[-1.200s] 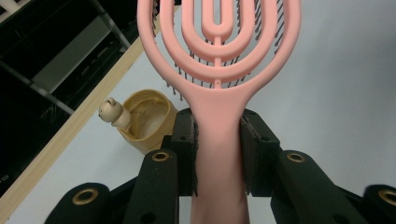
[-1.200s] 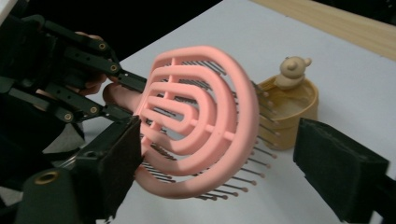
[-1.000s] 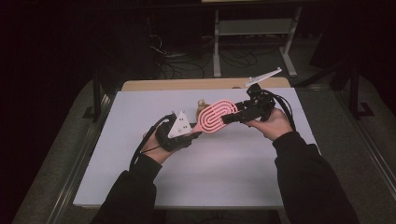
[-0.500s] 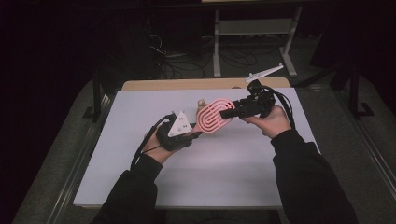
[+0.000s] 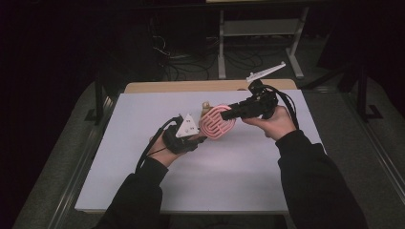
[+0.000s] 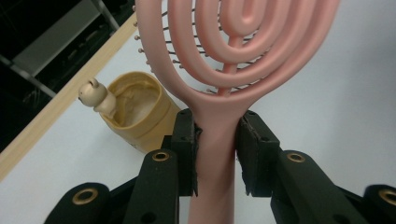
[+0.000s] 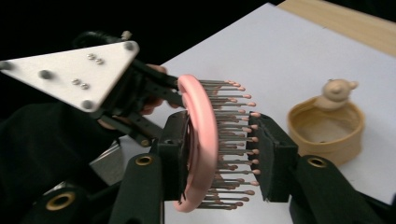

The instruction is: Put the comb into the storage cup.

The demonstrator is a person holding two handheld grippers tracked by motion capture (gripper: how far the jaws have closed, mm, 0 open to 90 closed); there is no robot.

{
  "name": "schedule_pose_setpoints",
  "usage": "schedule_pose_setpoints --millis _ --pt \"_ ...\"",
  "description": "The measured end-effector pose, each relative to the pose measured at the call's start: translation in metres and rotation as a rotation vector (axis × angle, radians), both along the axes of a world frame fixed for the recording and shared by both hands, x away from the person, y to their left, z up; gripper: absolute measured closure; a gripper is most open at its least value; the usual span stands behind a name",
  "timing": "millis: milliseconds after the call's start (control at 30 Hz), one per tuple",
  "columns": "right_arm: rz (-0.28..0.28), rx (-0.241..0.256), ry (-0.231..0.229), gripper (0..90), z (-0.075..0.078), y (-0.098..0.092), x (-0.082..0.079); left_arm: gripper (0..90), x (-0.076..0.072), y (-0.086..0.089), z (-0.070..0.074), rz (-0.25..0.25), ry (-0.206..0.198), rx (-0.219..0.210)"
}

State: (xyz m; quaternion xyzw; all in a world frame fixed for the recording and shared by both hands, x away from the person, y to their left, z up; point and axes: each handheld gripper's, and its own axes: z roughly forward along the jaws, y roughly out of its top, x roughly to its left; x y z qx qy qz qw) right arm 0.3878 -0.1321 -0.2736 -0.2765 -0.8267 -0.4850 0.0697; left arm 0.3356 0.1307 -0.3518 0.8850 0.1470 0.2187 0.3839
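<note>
Pink hairbrush [image 5: 218, 125] held off the white table [image 5: 143, 191], in front of the tan cup [image 6: 135, 112] with its small bear figure [image 6: 89, 91] on the rim.

My left gripper [image 6: 218, 140]: fingers [image 6: 186, 140] clamped on the brush's handle just below the round head, one pad each side, handle running down between them. In the high view this gripper [image 5: 199, 140] sits at the near-left edge of the brush, the grey three-cornered plate [image 5: 186, 126] on top.

My right gripper [image 7: 224, 154]: jaws straddle the brush head edge-on, one pad against the smooth pink back, the other at the bristle tips [image 7: 233, 135]. Cannot tell whether that pad presses the bristles or just meets them. In the high view it [image 5: 226, 114] reaches the brush from the far right.

Cup stands on the table just behind the brush, upright, apart from both grippers.
</note>
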Motion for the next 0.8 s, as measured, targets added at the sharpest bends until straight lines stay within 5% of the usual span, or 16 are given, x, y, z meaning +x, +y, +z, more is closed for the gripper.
schedule_pose_setpoints --millis 267,333,467,600,800 --pt "0.029 0.002 0.004 62.9 0.007 0.008 -0.003 69.1 0.003 0.002 -0.002 0.013 0.030 -0.049" --pt "0.025 -0.009 -0.008 63.3 0.010 0.012 -0.005 64.6 0.005 0.004 -0.001 0.022 0.054 -0.092" --pt "0.025 -0.025 -0.021 63.4 0.013 0.013 -0.007 59.5 0.007 0.006 -0.002 0.042 0.072 -0.109" --pt "0.026 -0.016 -0.013 63.4 0.016 0.010 -0.007 52.2 0.008 0.006 -0.005 0.072 0.083 -0.081" --pt "-0.009 -0.031 -0.046 63.4 0.026 0.000 -0.009 38.4 0.009 0.018 -0.005 0.079 0.117 -0.167"
